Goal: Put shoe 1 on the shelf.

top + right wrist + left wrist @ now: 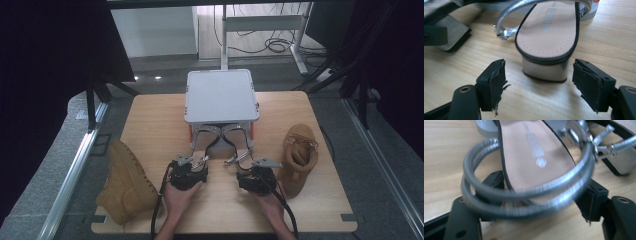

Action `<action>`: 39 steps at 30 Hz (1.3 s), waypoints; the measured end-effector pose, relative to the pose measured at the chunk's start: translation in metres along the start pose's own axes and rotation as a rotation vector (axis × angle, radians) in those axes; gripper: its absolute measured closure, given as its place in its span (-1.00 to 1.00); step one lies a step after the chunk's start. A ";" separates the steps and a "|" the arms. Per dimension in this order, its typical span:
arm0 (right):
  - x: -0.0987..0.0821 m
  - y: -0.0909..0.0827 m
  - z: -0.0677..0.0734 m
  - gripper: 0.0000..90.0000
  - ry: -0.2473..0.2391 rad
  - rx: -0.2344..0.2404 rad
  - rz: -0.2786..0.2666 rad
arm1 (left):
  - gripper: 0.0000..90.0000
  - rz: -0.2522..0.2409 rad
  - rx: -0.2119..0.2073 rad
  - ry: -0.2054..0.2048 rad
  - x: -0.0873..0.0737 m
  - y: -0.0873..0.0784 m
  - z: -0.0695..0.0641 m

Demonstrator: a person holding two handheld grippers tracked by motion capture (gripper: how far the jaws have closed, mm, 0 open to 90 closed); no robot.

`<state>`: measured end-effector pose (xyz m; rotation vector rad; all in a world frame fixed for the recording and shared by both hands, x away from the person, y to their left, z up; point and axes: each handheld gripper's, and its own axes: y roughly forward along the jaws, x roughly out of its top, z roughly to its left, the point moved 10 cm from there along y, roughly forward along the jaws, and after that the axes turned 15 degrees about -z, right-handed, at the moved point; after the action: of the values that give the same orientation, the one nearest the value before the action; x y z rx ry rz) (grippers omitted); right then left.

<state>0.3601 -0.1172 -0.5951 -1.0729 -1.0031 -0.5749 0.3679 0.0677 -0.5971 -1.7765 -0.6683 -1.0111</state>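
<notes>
Both forearms enter from the near edge of the table (pixel 150 120), each hand carrying a gripper aimed at one of a pair of silver block-heeled sandals lying side by side at mid-table.

Left sandal (pixel 202 142): heel toward the person, toe end tucked under a white square box (pixel 221 95). In the left gripper view its tan insole (pixel 534 157) runs away from the camera, and the doubled silver ankle strap (pixel 524 195) loops across the frame in front of both black pads (pixel 590 200) (blurred, so whether the pads press on anything cannot be told). Left gripper (pixel 200 161) sits at this sandal's heel; jaws appear set apart on either side of the strap loop.

Right sandal (pixel 239 142): parallel to the first, heel also toward the person. In the right gripper view its metallic heel block (pixel 545 71) stands on the wood between the two jaws, clear of both. Right gripper (pixel 239 162) has its jaws wide, pads torn and frayed at the edges (pixel 496 82), nothing gripped. Silver strap and buckle (pixel 504 32) arch over the insole beyond.

Outward from the pair: a tan suede ankle boot (pixel 298 157) lies just right of the right hand, opening facing the far side. A second tan boot (pixel 125 182) lies on its side at the left near corner, partly overhanging the table edge. Beyond the table, a desk frame (pixel 265 30) and floor cables.
</notes>
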 end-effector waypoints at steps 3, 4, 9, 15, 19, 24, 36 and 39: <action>0.000 0.007 0.000 -0.40 0.015 -0.001 0.005 | -0.22 -0.008 -0.005 -0.012 0.001 0.003 -0.002; 0.000 0.009 -0.001 -0.39 0.013 -0.008 0.002 | -0.20 -0.008 0.000 -0.009 0.001 0.003 -0.002; 0.008 0.011 -0.001 -0.26 0.035 -0.013 -0.037 | -0.16 -0.018 0.022 -0.020 0.003 0.004 0.000; 0.009 0.012 -0.003 -0.17 0.042 -0.019 -0.046 | -0.14 -0.041 0.037 -0.051 0.006 0.007 0.001; 0.009 0.012 -0.003 -0.16 0.037 -0.023 -0.047 | -0.12 -0.066 0.049 -0.076 0.009 0.010 0.004; 0.009 0.011 -0.003 -0.16 0.033 -0.023 -0.046 | -0.11 -0.094 0.057 -0.113 0.014 0.013 0.008; 0.009 0.011 -0.003 -0.15 0.028 -0.024 -0.044 | -0.11 -0.129 0.122 -0.134 0.029 0.032 0.014; 0.009 0.011 -0.003 -0.15 0.028 -0.024 -0.045 | -0.10 -0.129 0.136 -0.141 0.033 0.036 0.015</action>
<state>0.3743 -0.1150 -0.5930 -1.0629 -1.0002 -0.6388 0.4186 0.0673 -0.5883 -1.7141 -0.9283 -0.9083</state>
